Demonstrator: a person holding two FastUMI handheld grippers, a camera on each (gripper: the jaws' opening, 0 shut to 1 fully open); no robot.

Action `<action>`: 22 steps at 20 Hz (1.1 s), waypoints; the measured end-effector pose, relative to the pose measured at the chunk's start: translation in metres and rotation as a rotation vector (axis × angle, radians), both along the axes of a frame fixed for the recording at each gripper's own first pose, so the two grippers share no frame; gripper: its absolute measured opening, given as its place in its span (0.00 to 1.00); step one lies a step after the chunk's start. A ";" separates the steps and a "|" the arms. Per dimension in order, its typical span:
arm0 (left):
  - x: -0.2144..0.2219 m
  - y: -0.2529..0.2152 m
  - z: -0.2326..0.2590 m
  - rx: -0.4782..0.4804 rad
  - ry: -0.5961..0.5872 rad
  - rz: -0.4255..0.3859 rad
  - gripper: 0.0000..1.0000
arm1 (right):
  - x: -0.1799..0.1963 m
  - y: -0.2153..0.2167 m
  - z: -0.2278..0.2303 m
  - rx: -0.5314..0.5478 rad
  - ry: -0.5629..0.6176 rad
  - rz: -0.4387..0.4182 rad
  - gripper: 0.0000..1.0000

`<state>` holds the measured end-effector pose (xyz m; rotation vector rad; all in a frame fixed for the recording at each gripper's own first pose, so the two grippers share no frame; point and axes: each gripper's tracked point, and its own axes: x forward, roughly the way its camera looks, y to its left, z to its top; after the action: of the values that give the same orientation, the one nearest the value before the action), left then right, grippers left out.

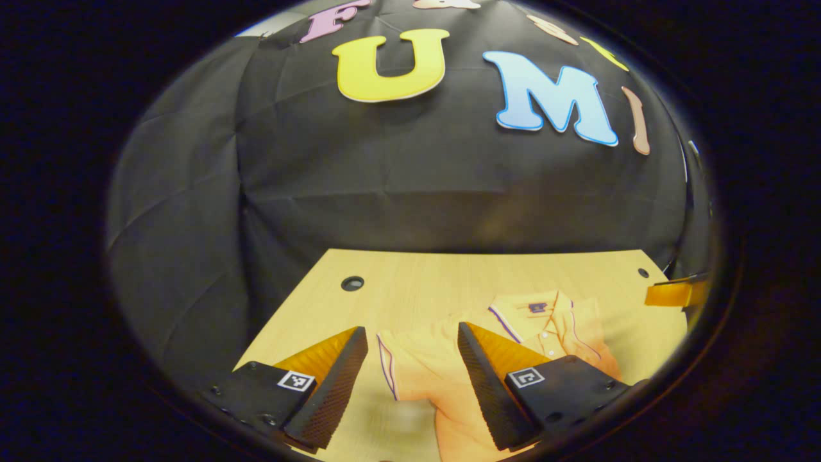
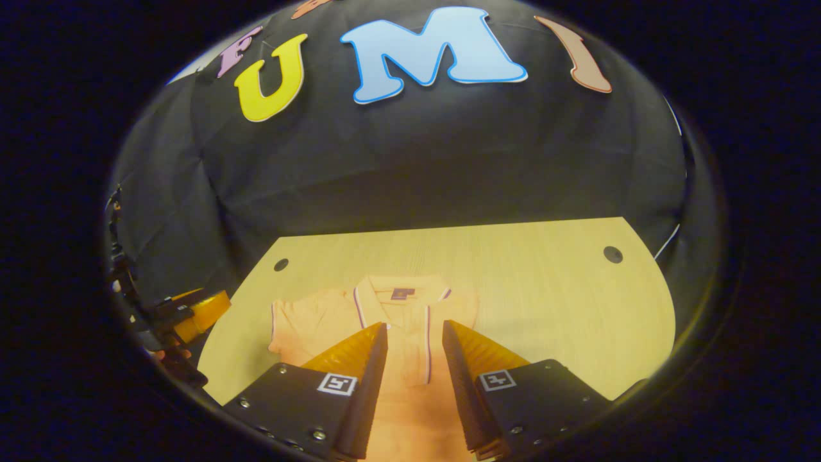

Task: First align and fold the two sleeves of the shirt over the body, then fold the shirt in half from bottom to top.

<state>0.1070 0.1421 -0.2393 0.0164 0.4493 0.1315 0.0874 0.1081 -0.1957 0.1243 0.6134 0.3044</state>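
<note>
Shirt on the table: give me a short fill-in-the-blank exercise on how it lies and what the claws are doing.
1. The shirt lies on a ____ table.
2. In the right gripper view, one sleeve lies spread out to the ____ of the collar.
3. The left claw is ____, holding nothing.
4. The right claw hovers over the shirt's ____ placket.

Missing words: wooden; left; open; buttoned

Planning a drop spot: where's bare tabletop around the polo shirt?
Bare table between the orange polo shirt and the right edge, plus the strip by the back wall. Crowded near side: the right gripper and the left gripper hover over the shirt.
</note>
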 end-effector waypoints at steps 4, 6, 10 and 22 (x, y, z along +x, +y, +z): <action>0.010 0.010 -0.057 -0.014 0.113 -0.007 0.94 | -0.027 -0.022 0.015 0.007 -0.011 -0.035 0.55; 0.014 0.013 -0.080 -0.019 0.160 -0.004 0.94 | -0.042 -0.037 0.016 -0.007 -0.009 -0.061 0.55; 0.020 0.020 -0.118 -0.019 0.244 0.001 0.95 | -0.066 -0.067 0.009 -0.018 0.030 -0.139 0.54; 0.024 0.027 -0.156 -0.048 0.301 0.021 0.96 | -0.076 -0.097 0.000 -0.005 0.085 -0.232 0.55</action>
<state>0.1309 0.1689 -0.3950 -0.0164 0.7533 0.1398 0.0116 0.0109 -0.1962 0.2025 0.6771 0.0731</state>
